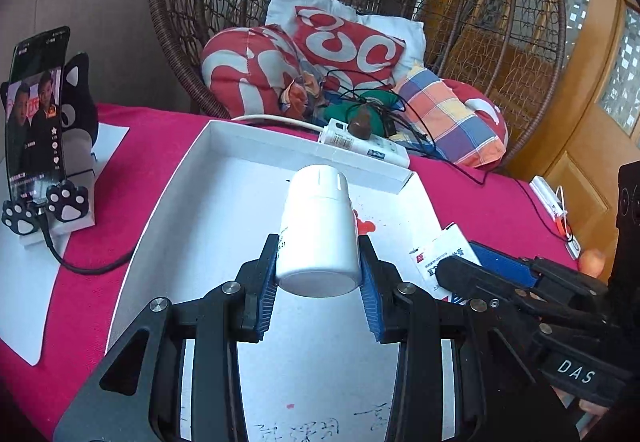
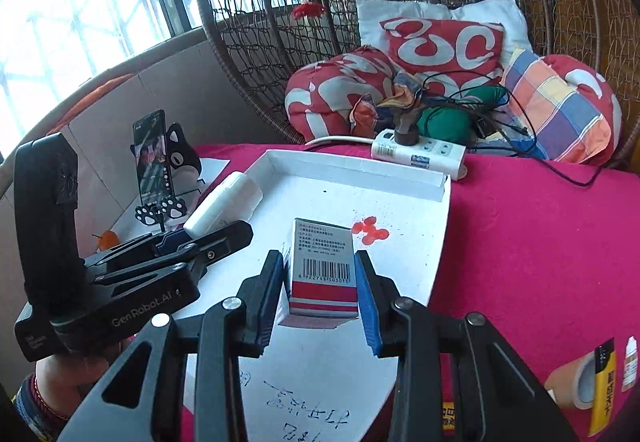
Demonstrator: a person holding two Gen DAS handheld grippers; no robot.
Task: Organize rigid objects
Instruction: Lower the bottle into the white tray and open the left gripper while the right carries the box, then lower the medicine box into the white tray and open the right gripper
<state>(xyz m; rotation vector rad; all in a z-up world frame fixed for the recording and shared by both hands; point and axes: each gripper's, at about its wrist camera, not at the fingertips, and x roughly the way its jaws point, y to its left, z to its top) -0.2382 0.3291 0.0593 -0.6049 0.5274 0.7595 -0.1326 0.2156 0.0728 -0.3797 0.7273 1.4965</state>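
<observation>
You had 2 loads over the white tray (image 2: pixel 440 201): your left gripper (image 1: pixel 318 270) clamped the white bottle (image 1: pixel 318 226) near its base, your right gripper (image 2: pixel 316 282) pinched the medicine box (image 2: pixel 322 266); the smooth, tilted bottle risked slipping, and both grippers sat near enough to collide

The left gripper (image 1: pixel 319 266) is reaching forward, its 2 blue-padded fingers (image 1: pixel 267 290) pressing on a white pill bottle (image 1: pixel 318 230) held cap-forward. The right gripper (image 2: pixel 319 284) is extending alongside it, its fingers (image 2: pixel 366 302) clamping a small medicine box (image 2: pixel 322 274) from both sides. Part of the person's left hand (image 2: pixel 68 370) is showing beneath the left gripper's handle.
</observation>
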